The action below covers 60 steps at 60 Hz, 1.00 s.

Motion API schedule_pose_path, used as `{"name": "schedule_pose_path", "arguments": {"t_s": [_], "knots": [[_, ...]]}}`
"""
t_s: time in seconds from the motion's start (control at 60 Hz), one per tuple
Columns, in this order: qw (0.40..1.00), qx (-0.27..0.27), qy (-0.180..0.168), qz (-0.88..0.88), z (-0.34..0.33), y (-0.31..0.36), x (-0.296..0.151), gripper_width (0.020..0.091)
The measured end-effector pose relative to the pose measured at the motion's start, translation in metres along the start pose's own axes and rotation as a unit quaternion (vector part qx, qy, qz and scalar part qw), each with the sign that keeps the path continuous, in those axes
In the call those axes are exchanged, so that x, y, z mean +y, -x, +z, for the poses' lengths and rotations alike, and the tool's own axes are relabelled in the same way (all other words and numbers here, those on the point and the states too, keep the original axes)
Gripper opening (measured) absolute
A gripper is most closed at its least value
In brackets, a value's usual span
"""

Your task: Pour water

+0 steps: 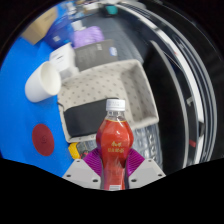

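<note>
— Where is the bottle right now?

— I am holding the red bottle (114, 148) upright, white cap (116, 105) on, with the fingers (114, 172) clamping its lower body from both sides, purple pads pressing against it.

— And what is lying ahead?

— A grey tray (105, 97) is sitting just beyond the bottle on the blue worktop (25, 110), and a white cup (43, 82) is lying tilted beside the tray, well apart from the bottle.

— How far along is the pour?

— I am judging it as barely under way: the grasp is looking done, but the cap is on, nothing is tipping, and the approach to the cup and the pouring are remaining.
</note>
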<state>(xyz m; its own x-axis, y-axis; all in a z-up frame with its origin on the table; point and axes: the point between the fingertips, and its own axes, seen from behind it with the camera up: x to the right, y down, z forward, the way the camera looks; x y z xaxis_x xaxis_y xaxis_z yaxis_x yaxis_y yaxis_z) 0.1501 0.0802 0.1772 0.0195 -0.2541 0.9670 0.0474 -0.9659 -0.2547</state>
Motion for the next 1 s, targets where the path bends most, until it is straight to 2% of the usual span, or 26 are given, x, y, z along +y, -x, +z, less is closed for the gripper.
{"name": "schedule_pose_path", "arguments": {"t_s": [0.2, 0.417, 0.5, 0.817, 1.0], "knots": [[0.980, 0.001, -0.036, -0.195, 0.015, 0.025, -0.054, 0.0274], [0.918, 0.026, -0.068, -0.389, 0.022, 0.039, -0.090, 0.0273], [0.897, 0.036, -0.067, -0.435, 0.024, 0.043, -0.096, 0.0274], [0.913, 0.040, -0.060, -0.402, 0.022, 0.038, -0.095, 0.0273], [0.975, 0.026, -0.066, -0.211, 0.015, 0.017, -0.088, 0.0275]]}}
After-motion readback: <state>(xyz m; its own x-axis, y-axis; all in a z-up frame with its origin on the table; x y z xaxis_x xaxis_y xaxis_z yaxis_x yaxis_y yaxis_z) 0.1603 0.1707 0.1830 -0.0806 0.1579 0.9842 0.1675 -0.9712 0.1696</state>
